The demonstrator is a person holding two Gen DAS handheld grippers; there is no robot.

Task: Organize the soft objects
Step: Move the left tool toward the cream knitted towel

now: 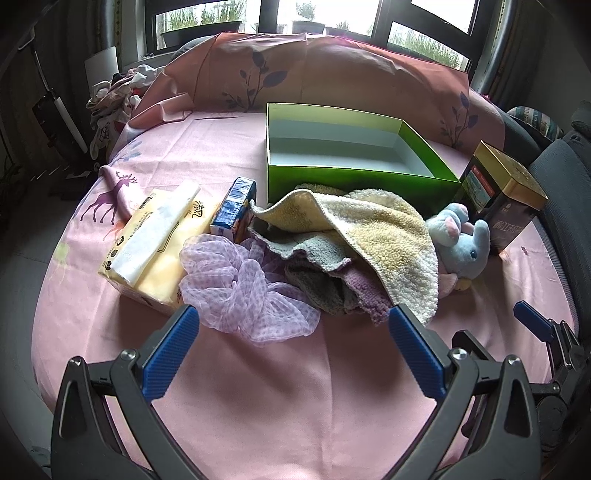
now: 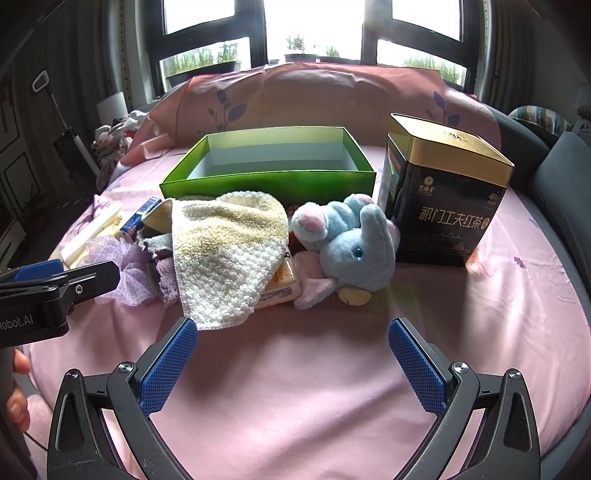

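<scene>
The open box (image 2: pixel 266 177) sits far on the bed (image 2: pixel 295 369), before the pillow (image 2: pixel 314 99), with the tin (image 2: pixel 443 206) to its right. Near of the box lies a pile of towels (image 2: pixel 225 254), the toy elephant (image 2: pixel 351 247) between it and the tin. Left of the towels lie the mesh sponge (image 1: pixel 243 291), a small carton (image 1: pixel 236 206) and the tissue pack (image 1: pixel 155 243).

Daylight enters from the windows (image 2: pixel 314 33) at twelve o'clock, blown out to white glare in both views. The pink bedsheet (image 1: pixel 295 369) is softly, evenly lit, with faint shadows toward six o'clock under the towel (image 2: pixel 229 254). Fisheye distortion bends the edges; the corners fall to black vignette. The centre is sharp, the rim slightly blurred.
</scene>
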